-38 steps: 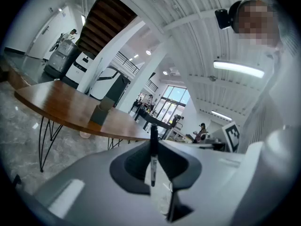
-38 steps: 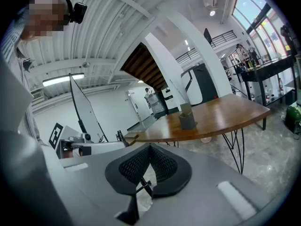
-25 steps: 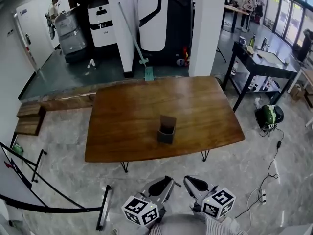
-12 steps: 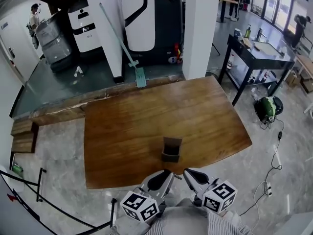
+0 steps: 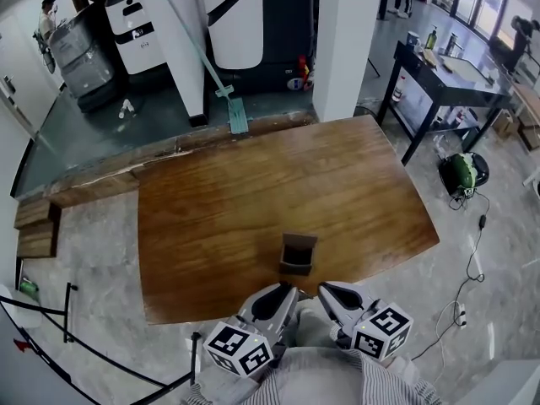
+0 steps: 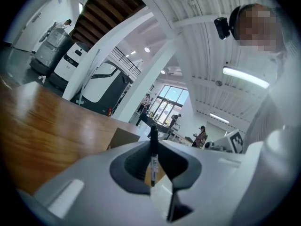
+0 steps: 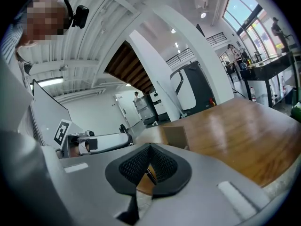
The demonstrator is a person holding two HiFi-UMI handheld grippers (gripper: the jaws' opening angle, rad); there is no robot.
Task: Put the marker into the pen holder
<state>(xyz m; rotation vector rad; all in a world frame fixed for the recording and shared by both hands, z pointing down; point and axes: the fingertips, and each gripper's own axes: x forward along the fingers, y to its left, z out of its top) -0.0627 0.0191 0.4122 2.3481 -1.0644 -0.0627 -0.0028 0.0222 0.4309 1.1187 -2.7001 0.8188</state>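
The pen holder (image 5: pixel 297 254) is now nearer the left gripper (image 5: pixel 281 292) gripping the marker (image 6: pixel 153 150).

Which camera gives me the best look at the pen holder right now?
Head view: the pen holder shows whole from above, standing close to the wooden table's near edge. The left gripper view and the right gripper view each show only its upper part, rising past the jaws.

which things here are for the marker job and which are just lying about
For the job: marker, shut in the left claw; pen holder on the wooden table.

Lying about: mop by the pillar; green item on the floor; black side table.
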